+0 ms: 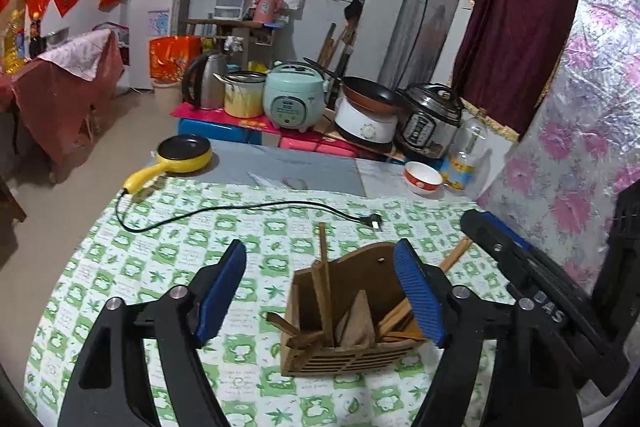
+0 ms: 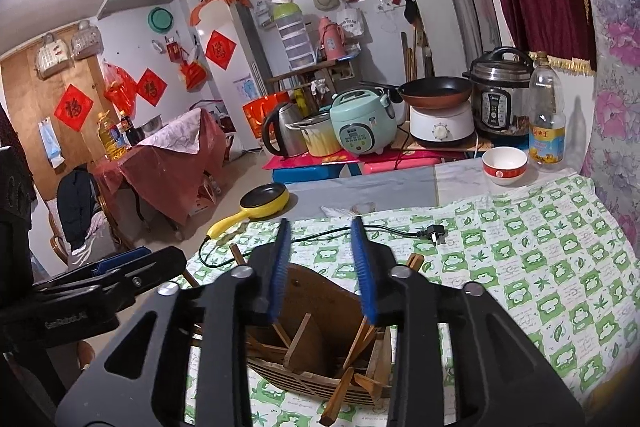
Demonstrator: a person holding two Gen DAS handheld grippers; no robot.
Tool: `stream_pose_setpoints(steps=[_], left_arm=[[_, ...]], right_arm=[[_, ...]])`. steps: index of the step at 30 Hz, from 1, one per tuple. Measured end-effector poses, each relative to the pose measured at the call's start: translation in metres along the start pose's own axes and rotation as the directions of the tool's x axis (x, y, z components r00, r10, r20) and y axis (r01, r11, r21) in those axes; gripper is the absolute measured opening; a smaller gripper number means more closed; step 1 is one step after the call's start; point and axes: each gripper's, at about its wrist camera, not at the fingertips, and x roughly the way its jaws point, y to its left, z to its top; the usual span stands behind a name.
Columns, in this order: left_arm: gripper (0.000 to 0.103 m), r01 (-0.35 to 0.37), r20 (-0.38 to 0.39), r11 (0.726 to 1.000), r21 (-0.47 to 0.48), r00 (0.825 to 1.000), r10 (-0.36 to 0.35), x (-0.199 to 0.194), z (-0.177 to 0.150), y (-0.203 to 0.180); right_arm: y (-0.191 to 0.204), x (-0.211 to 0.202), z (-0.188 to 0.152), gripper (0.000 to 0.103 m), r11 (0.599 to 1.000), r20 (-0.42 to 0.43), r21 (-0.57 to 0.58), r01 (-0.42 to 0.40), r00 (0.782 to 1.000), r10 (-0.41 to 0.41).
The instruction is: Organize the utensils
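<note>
Left wrist view: surface [image 1: 168,251] carries a green-and-white patterned cloth in a cluttered kitchen room; rice cooker [image 1: 294,97], kettle [image 1: 204,81] and pressure cooker [image 1: 430,119] stand beyond. Yellow electric frying pan [image 1: 185,155] sits near the far edge, its black cord [image 1: 224,213] trailing across the cloth. Left tool [image 1: 320,291] is spread wide, empty. Right tool [image 2: 323,269] is partly spread above the slatted wooden utensil holder [image 1: 348,311], gripping nothing. Wooden chopsticks [image 1: 325,291] lean jumbled inside.

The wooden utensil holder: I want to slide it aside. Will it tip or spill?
The wooden utensil holder looks light and tall-backed, so a high push may tip it. Its loosely leaning chopsticks would likely shift or slide out.
</note>
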Motion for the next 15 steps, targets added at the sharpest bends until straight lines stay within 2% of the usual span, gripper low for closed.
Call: stream_pose_setpoints(steps=[2, 6, 7, 10, 15], left_arm=[[0.089, -0.032, 0.008, 0.999, -0.001, 0.999, 0.032, 0.000, 0.000, 0.000], [0.093, -0.087, -0.001, 0.996, -0.018, 0.996, 0.087, 0.004, 0.001, 0.005], [0.094, -0.092, -0.007, 0.995, -0.026, 0.996, 0.092, 0.006, 0.001, 0.009], [0.097, -0.108, -0.028, 0.992, -0.063, 0.994, 0.107, 0.011, 0.003, 0.019], [0.097, -0.162, -0.028, 0.982, -0.100, 0.987, 0.160, 0.015, 0.005, 0.031]], right_arm=[[0.002, -0.003, 0.000, 0.046, 1.000, 0.011, -0.010, 0.013, 1.000, -0.013], [0.005, -0.008, 0.000, 0.081, 0.996, 0.046, -0.021, 0.088, 0.995, -0.087], [0.004, -0.008, 0.000, 0.087, 0.993, 0.053, -0.020, 0.112, 0.992, -0.111], [0.002, -0.007, 0.001, 0.095, 0.989, 0.047, -0.025, 0.146, 0.988, -0.145], [-0.001, -0.001, 0.001, 0.097, 0.987, 0.023, -0.020, 0.158, 0.987, -0.158]])
